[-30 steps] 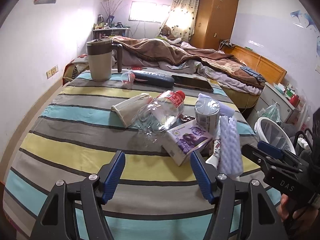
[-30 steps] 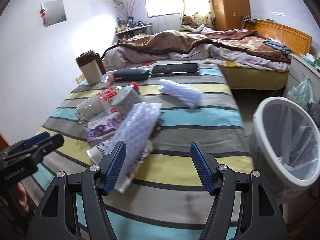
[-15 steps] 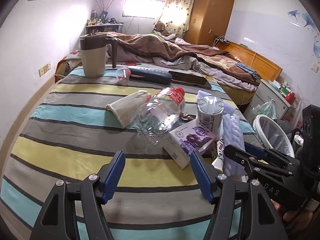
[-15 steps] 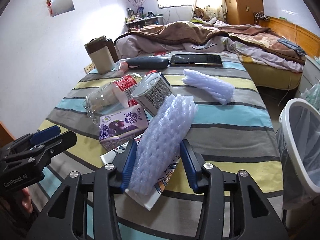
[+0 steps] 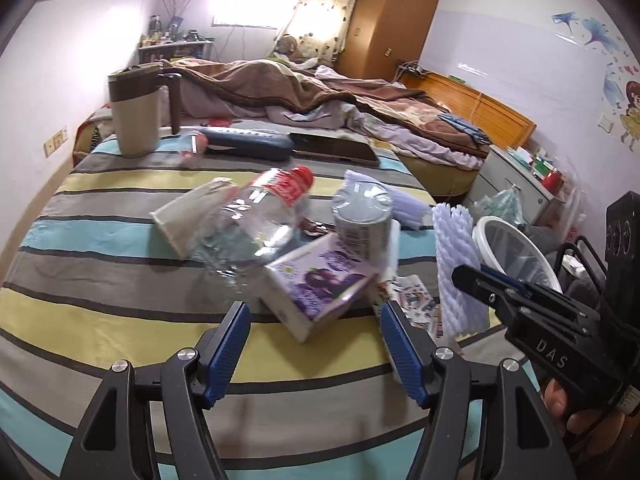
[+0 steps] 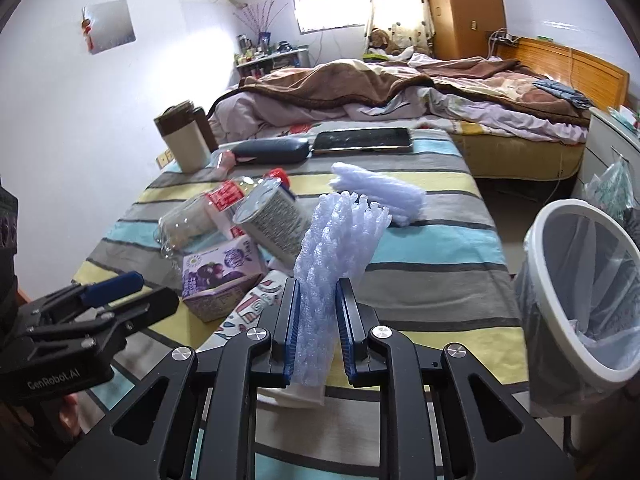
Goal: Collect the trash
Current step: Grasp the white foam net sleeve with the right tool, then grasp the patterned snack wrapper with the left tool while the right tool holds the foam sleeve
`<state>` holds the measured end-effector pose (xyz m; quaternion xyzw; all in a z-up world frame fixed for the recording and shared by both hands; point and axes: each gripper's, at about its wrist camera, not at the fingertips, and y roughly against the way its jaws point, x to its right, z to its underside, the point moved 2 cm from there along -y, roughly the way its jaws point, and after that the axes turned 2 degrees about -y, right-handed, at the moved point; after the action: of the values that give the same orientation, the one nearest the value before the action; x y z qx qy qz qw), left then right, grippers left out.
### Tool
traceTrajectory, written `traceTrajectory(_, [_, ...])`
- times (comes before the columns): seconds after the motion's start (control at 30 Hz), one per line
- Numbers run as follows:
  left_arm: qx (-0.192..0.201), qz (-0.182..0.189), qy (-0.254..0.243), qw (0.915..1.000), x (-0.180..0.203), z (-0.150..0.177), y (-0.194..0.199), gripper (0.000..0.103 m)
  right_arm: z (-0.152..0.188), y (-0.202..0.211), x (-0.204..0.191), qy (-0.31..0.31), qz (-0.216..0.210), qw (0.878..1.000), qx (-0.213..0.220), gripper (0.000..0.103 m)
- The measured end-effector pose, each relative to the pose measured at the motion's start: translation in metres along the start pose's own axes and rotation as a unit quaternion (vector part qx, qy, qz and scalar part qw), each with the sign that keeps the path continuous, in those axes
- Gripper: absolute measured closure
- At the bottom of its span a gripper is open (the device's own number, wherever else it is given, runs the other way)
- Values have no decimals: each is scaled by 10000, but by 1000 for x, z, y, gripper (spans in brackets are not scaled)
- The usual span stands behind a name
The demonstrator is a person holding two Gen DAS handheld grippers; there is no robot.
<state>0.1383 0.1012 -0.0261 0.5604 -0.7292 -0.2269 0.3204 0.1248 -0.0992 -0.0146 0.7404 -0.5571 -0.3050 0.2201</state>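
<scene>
My right gripper [image 6: 318,300] is shut on a white foam net sleeve [image 6: 340,240] and holds it tilted up above the striped table; the sleeve also shows in the left wrist view [image 5: 456,264]. My left gripper [image 5: 316,324] is open and empty, just short of a purple juice carton [image 5: 320,284]. Around the carton lie a clear plastic bottle [image 5: 256,224] with a red cap, a tin can [image 5: 362,216], a paper cup [image 5: 188,216] and a printed wrapper [image 5: 412,304]. A second foam sleeve [image 6: 380,192] lies farther back. The white trash bin [image 6: 580,280] stands at the table's right.
A beige and brown jug [image 5: 136,116], a dark case [image 5: 248,144] and a tablet [image 6: 362,140] lie at the table's far end. A bed with rumpled blankets [image 6: 380,88] is behind. A nightstand [image 5: 516,176] stands beyond the bin.
My right gripper closed on the foam sleeve and lifted its far end off the table. My left gripper moved forward toward the juice carton and stayed open.
</scene>
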Motion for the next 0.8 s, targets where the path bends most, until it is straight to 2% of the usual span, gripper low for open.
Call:
traceTrajectory(0.27, [-147, 277, -6, 9995, 27, 7, -16, 36, 2, 12, 25, -167, 261, 9994, 129, 82])
traceTrajectory(0.53, [-419, 163, -94, 9989, 50, 12, -44, 36, 2, 14, 39, -236, 318, 9991, 127, 82])
traceTrajectory(0.67, [-486, 82, -64, 9988, 51, 15, -51, 49, 3, 15, 45, -259, 301, 9991, 129, 82])
traceTrajectory(0.8, [-578, -79, 9, 9983, 50, 17, -56, 53, 4, 14, 47, -258, 265, 9993, 115, 82])
